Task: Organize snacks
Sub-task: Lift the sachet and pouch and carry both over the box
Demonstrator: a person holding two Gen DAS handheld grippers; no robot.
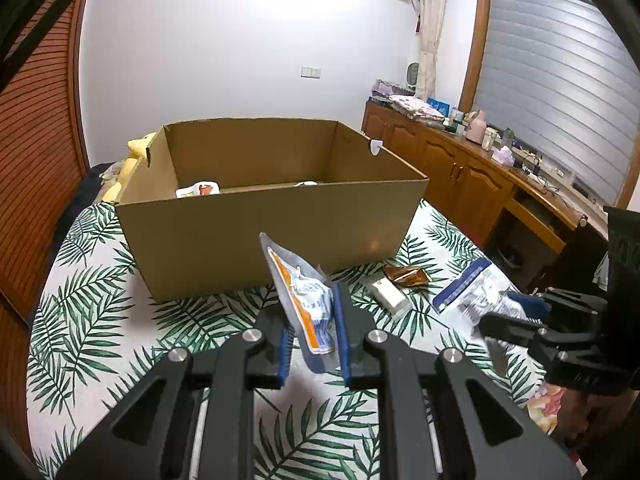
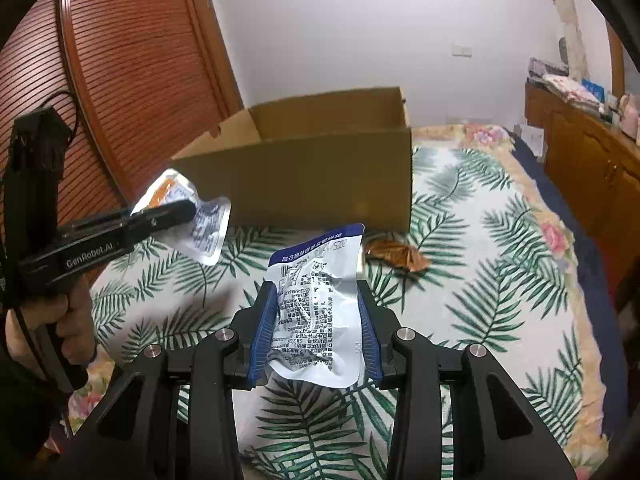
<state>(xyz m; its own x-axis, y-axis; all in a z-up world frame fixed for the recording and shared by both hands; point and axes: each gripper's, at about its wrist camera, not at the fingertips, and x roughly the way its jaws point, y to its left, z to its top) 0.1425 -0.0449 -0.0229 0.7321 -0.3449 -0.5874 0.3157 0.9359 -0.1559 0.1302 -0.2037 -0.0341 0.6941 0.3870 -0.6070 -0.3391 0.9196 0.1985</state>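
Your left gripper (image 1: 312, 340) pinches the orange-striped pouch (image 1: 306, 300) by what seems only an edge, your right gripper (image 2: 318, 328) clamps the blue-topped packet (image 2: 316, 304), both short of the cardboard box (image 1: 260, 236); either slick wrapper could slip free before clearing its near wall.

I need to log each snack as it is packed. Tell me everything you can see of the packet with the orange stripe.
The orange-striped packet is a flat silvery-white foil pouch with blue print, crinkled, sealed edges. It stands tilted off the leaf-print cloth, pinched between the blue pads of the left gripper, in front of the cardboard box. Nothing else touches it.
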